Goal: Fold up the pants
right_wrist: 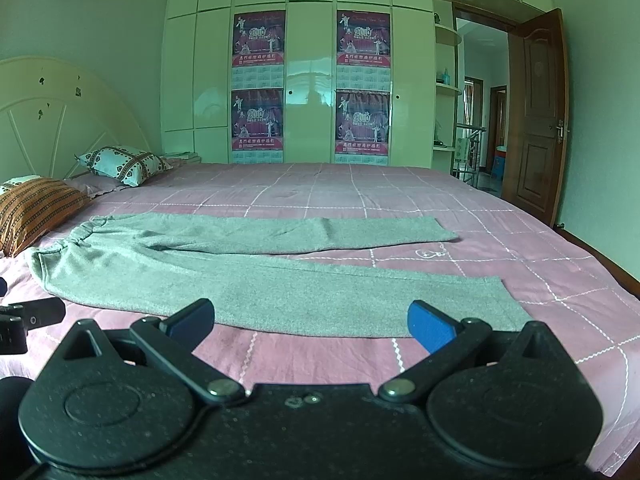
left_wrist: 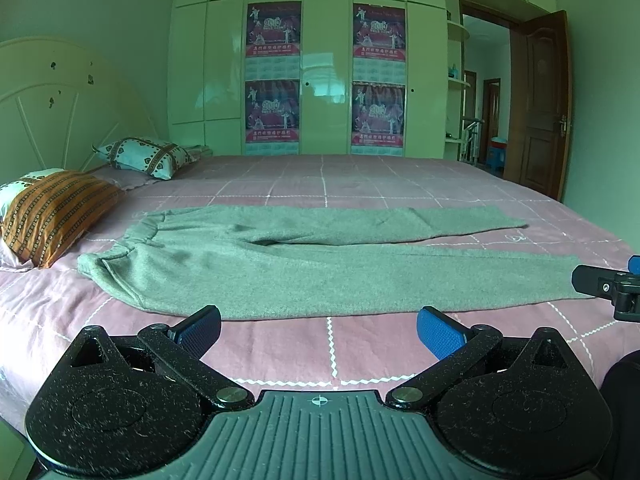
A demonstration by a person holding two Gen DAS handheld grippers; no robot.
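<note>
Grey pants (left_wrist: 304, 268) lie flat across the pink checked bedspread (left_wrist: 360, 184), waistband at the left near the pillows, both legs stretched to the right and spread apart. My left gripper (left_wrist: 320, 330) stands open just short of the near leg's front edge, nothing between its blue pads. In the right wrist view the same pants (right_wrist: 256, 284) show, with the near leg's cuff at the right. My right gripper (right_wrist: 312, 320) is open too, close to the near leg's edge by the cuff end. The right gripper (left_wrist: 612, 286) also appears at the right edge of the left wrist view.
An orange striped pillow (left_wrist: 52, 216) and a patterned white pillow (left_wrist: 146, 158) lie at the head of the bed by the cream headboard (left_wrist: 60, 112). A wardrobe with posters (left_wrist: 324, 76) stands behind the bed. A brown door (left_wrist: 546, 112) is open at the right.
</note>
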